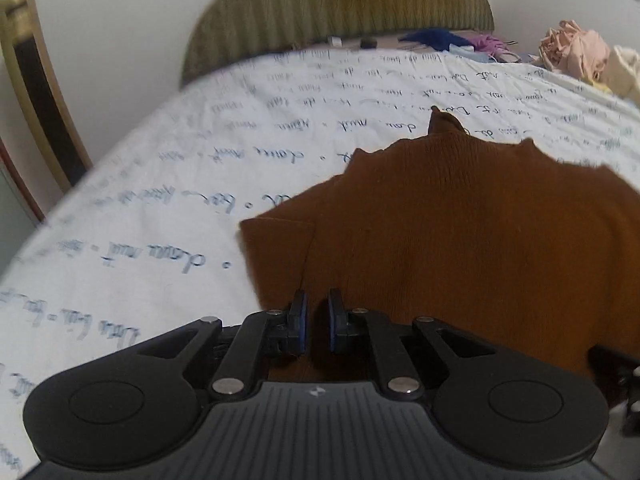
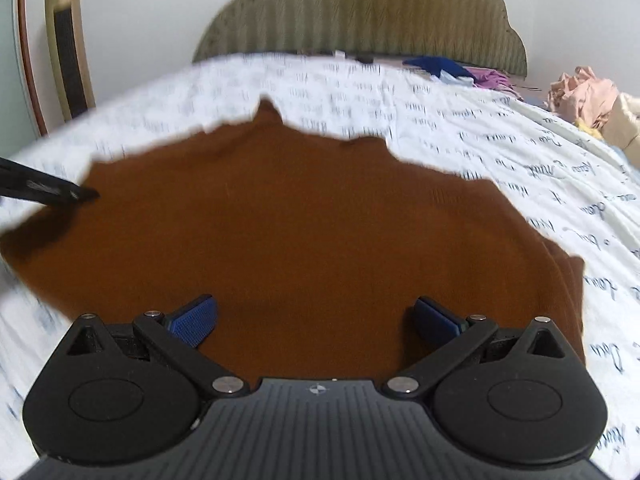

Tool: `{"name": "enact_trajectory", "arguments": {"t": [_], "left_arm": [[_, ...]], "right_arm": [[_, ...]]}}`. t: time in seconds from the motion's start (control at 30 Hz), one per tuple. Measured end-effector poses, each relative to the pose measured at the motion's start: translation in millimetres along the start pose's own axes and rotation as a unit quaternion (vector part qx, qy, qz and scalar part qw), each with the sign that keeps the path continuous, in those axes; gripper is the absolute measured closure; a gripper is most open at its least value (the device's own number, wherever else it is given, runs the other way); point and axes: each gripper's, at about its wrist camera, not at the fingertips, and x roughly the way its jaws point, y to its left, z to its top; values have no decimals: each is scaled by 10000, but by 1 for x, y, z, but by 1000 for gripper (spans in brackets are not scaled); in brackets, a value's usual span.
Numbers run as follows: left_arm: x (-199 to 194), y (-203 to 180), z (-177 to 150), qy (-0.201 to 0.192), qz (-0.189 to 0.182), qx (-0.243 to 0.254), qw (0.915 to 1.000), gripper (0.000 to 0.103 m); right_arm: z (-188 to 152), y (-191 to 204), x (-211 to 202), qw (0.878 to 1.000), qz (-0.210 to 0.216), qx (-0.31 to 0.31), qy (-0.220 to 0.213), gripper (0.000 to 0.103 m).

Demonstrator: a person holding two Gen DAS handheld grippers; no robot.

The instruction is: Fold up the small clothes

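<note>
We see a rust-brown ribbed knit top (image 2: 312, 232) lying flat on the bed (image 1: 140, 200), whose white sheet bears cursive script, neck toward the olive headboard (image 1: 340, 8). Our left gripper (image 1: 318, 322) is pressed together over its sleeve edge; whether it pinches cloth we cannot tell. Only the right view shows the top's whole spread, under our right gripper (image 2: 316, 320) with its fingers wide apart.
</note>
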Motion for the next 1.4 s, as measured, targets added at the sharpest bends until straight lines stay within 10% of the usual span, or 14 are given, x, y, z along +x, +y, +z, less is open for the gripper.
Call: {"name": "enact_trajectory", "arguments": {"t": [0.67, 1.4], "left_arm": [[-4, -50, -40, -887, 1256, 823, 9847, 93], [-14, -27, -34, -862, 868, 364, 9918, 92]], "right_arm": [[-26, -3, -8, 9985, -34, 161, -529, 0], [-26, 0, -10, 9983, -64, 143, -557, 0]]}}
